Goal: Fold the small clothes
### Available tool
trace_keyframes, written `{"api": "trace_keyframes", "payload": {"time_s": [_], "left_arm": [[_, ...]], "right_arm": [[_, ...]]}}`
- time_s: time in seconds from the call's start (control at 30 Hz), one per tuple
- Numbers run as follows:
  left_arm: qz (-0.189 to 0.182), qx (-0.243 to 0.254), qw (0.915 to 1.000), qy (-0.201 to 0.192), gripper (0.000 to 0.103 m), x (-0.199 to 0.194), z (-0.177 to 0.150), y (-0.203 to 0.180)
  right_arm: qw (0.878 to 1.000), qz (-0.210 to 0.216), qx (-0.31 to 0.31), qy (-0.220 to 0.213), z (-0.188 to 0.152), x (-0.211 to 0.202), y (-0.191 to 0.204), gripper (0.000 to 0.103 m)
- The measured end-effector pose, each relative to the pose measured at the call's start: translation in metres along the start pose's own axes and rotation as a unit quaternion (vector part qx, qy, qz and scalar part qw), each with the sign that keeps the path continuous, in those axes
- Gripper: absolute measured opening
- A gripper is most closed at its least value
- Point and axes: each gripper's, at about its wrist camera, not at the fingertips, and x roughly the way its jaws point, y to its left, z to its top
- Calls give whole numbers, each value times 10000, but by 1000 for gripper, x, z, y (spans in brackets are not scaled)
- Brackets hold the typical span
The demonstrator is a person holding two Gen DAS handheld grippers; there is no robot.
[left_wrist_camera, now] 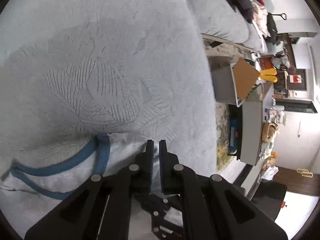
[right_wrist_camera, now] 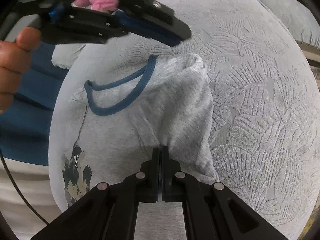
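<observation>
A small light grey shirt (right_wrist_camera: 112,136) lies on a grey leaf-patterned sofa cushion (right_wrist_camera: 260,100). It has a blue neckline (right_wrist_camera: 120,104) and a dark animal print (right_wrist_camera: 76,176). Its right side is folded over into a raised hump (right_wrist_camera: 186,104). My right gripper (right_wrist_camera: 160,149) is shut on the shirt's fabric at the base of that fold. My left gripper (right_wrist_camera: 181,38) hovers above the shirt's upper corner, clear of the cloth. In the left wrist view my left gripper (left_wrist_camera: 156,143) shows a narrow gap with nothing in it, above the shirt (left_wrist_camera: 60,178) and its neckline (left_wrist_camera: 102,156).
A person's hand (right_wrist_camera: 12,60) holds the left gripper's handle. Pink clothes (right_wrist_camera: 100,2) lie at the cushion's far edge; blue cloth (right_wrist_camera: 26,110) is at the left. Past the cushion's edge (left_wrist_camera: 208,80) are a cardboard box (left_wrist_camera: 244,78), a low table (left_wrist_camera: 252,130) and piled clothes (left_wrist_camera: 250,2).
</observation>
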Motion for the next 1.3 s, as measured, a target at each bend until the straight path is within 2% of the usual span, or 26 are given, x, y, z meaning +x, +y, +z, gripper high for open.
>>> {"api": "trace_keyframes", "payload": {"time_s": [0.07, 0.13, 0.17, 0.27, 0.33, 0.43, 0.5, 0.57, 0.63, 0.8, 0.87, 0.93, 1.07, 1.13, 1.3], "left_arm": [[186, 219, 9996, 32, 3, -1, -3, -4], [481, 321, 9980, 236, 3, 10, -6, -4], [511, 319, 9977, 300, 3, 15, -7, -3], [626, 375, 9970, 273, 3, 21, -8, -3], [869, 500, 9946, 272, 3, 29, -6, -8], [700, 561, 9947, 508, 3, 43, -6, -15], [623, 477, 9958, 477, 3, 50, -4, -18], [583, 212, 9972, 419, 2, 54, 4, -11], [387, 24, 9984, 416, 2, 52, 7, -4], [498, 161, 9986, -5, 3, 18, 0, -1], [555, 227, 9982, -88, 3, 12, -2, 0], [415, 353, 9985, 58, 3, 9, -11, -6], [74, 740, 9966, 354, 3, 10, -31, -13], [10, 780, 9965, 295, 3, 12, -32, -14], [157, 595, 9979, 198, 3, 28, -23, -2]], "right_arm": [[10000, -5, 4, 2, 0, -1, -2, 2], [10000, -17, -8, 10, 1, -1, -2, 2], [10000, -22, -25, 14, 2, -1, -2, 2], [10000, 4, -11, 10, 2, -2, -3, 2], [10000, 12, 0, 2, 1, -3, -3, 2], [10000, 3, 13, -5, 1, -3, -3, 2], [10000, -5, 3, -12, 1, -2, -3, 2], [10000, -17, -27, -14, -1, -5, -3, 2], [10000, -32, -53, -20, -3, -8, -4, 2], [10000, -39, -89, -18, -2, -8, -4, 2], [9999, 134, 41, -44, 0, -12, -8, 4], [9987, 347, 330, -175, 0, -27, -18, 5], [9954, 160, 802, -495, -11, -54, -42, 5], [9936, 142, 1017, -473, -15, -57, -56, 5], [9945, 143, 961, -399, -14, -54, -57, 5]]}}
